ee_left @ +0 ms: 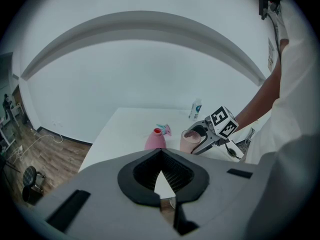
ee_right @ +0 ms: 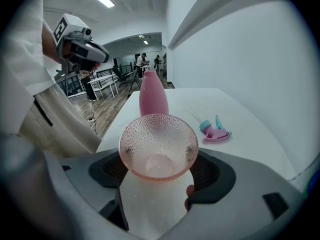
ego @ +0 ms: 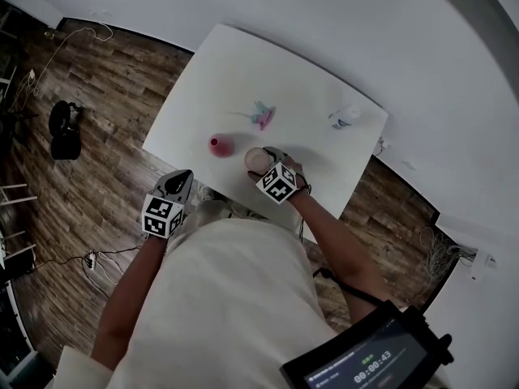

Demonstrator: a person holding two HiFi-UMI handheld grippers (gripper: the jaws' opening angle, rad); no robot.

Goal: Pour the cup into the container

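- Tongs, right [ee_right: 159, 186]: closed on the lower body of the cup [ee_right: 157, 145], a pink dimpled tumbler held mouth up, near upright.
- Tongs, left [ee_left: 161, 183]: shut, nothing between them; held off the near edge of the table [ego: 219, 71], apart from the work.
- Container [ee_right: 153, 96]: pink bottle, upright on the table just beyond the cup; cap off, narrow red-rimmed mouth.
- Spray head [ee_right: 216, 130]: pink and teal, lying on the table apart from the bottle. Small white bottle [ego: 345, 118]: far side of the table.
- Handling note (judgement): the narrow neck calls for the cup's lip set right over the mouth before tipping, then a slow roll of the wrist. The bottle is tall and slim and likely to topple if nudged, so the idle left tongs could steady it.
- Not determinable: whether the cup holds anything, since its inside shows only a pale bottom; the cup's base, covered by the tongs; whether the cup rests on the table or hangs above it.
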